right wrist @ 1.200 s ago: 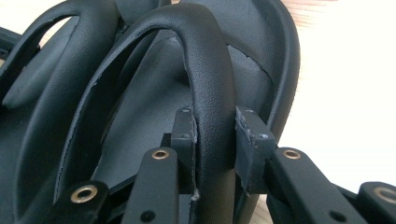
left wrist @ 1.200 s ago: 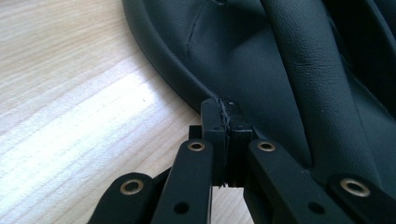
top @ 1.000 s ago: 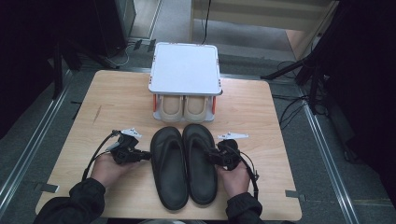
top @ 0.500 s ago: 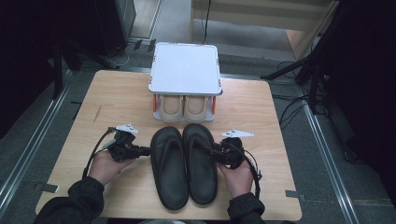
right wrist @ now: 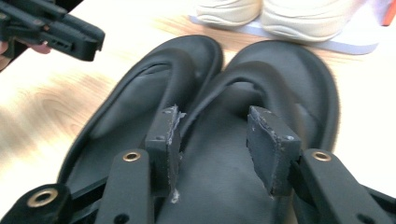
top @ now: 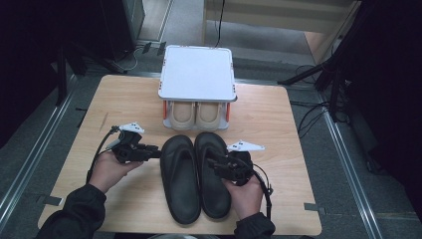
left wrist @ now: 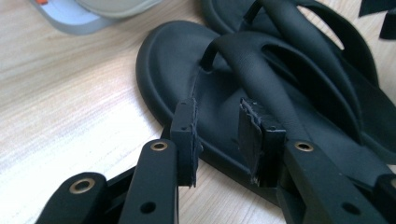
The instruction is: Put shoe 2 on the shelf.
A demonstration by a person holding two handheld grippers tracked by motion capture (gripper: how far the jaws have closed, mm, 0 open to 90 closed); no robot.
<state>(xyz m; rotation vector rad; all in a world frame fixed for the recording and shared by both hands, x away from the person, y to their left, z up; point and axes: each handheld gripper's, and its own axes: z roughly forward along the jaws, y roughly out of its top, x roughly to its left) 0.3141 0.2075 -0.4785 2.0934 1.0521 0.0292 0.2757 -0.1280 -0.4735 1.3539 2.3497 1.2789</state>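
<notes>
Two black flip-flops lie side by side on the wooden table (top: 268, 119): the left sandal (top: 180, 179) (left wrist: 173, 60) (right wrist: 140, 88) and the right sandal (top: 214, 174) (left wrist: 336, 70) (right wrist: 289, 74). My left gripper (top: 152, 152) (left wrist: 217, 135) hovers at the left sandal's outer edge. Its jaws have just been opening; the sole's rim shows in the gap, but the pads do not press on it. My right gripper (top: 215, 164) (right wrist: 212, 140) hangs over the right sandal, its jaws also just opened, with the strap below them untouched.
A white-topped rack (top: 197, 72) stands at the table's far middle with a pair of beige shoes (top: 196, 114) (right wrist: 280, 14) under it, just beyond the sandals' toes. Bare wood lies to the left and right of the sandals. Cables trail from both grippers.
Both grippers have lifted slightly from the sandals' sides and their jaws have spread apart. The right gripper has shifted over the right sandal. The sandals lie where they were.
</notes>
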